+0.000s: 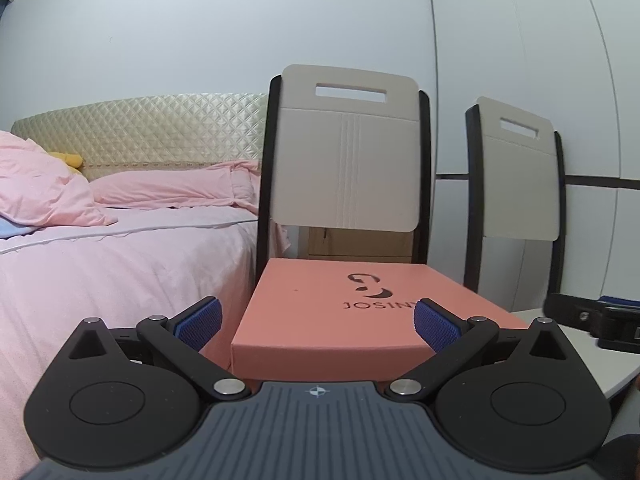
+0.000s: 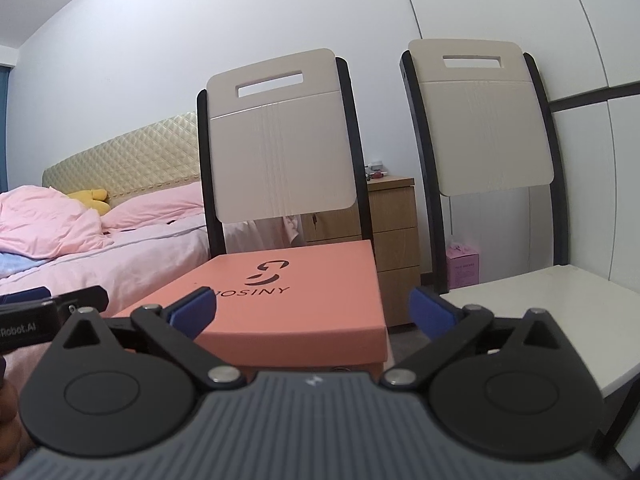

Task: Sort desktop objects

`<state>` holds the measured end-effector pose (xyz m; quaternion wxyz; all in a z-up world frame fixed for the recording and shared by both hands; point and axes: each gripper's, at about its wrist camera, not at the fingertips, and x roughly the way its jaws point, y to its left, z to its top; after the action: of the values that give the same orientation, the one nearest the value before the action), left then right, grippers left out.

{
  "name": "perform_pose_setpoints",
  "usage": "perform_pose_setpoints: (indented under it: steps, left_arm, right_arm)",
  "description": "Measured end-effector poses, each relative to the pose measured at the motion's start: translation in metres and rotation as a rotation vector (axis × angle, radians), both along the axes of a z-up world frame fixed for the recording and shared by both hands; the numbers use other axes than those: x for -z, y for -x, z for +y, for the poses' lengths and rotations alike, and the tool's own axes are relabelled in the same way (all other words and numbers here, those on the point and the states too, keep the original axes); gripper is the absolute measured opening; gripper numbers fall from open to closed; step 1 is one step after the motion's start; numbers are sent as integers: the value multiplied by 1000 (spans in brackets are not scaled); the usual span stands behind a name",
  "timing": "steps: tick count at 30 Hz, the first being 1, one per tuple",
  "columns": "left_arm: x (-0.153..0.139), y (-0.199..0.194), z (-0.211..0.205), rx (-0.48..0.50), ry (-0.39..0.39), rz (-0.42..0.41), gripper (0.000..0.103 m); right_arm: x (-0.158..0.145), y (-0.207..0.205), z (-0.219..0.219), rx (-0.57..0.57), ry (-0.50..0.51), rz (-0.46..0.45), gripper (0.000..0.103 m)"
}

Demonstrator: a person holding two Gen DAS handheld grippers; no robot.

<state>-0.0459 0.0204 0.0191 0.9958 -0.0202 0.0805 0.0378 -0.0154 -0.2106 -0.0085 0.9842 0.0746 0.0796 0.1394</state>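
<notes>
Left gripper (image 1: 316,322) hangs wide and empty before the box (image 1: 340,312), which sits on the left chair (image 1: 344,148). Right gripper (image 2: 312,314), equally wide and empty, faces the box's right edge. If only one side is caught, the lid may lift crooked or the box may slide off the seat toward the bed (image 1: 100,264).

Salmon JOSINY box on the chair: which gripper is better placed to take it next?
Probably left. The salmon box sits centred between the open left gripper; the right gripper, also open, frames only its right edge.
</notes>
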Motion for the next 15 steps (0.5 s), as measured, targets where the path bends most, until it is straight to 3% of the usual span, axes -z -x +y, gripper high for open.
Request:
perform_pose_setpoints:
  steps: [15]
  left_arm:
    - [-7,6,-4,23,-12,-6,103]
  right_arm:
    - [-8,1,-1,15,45,-1,103]
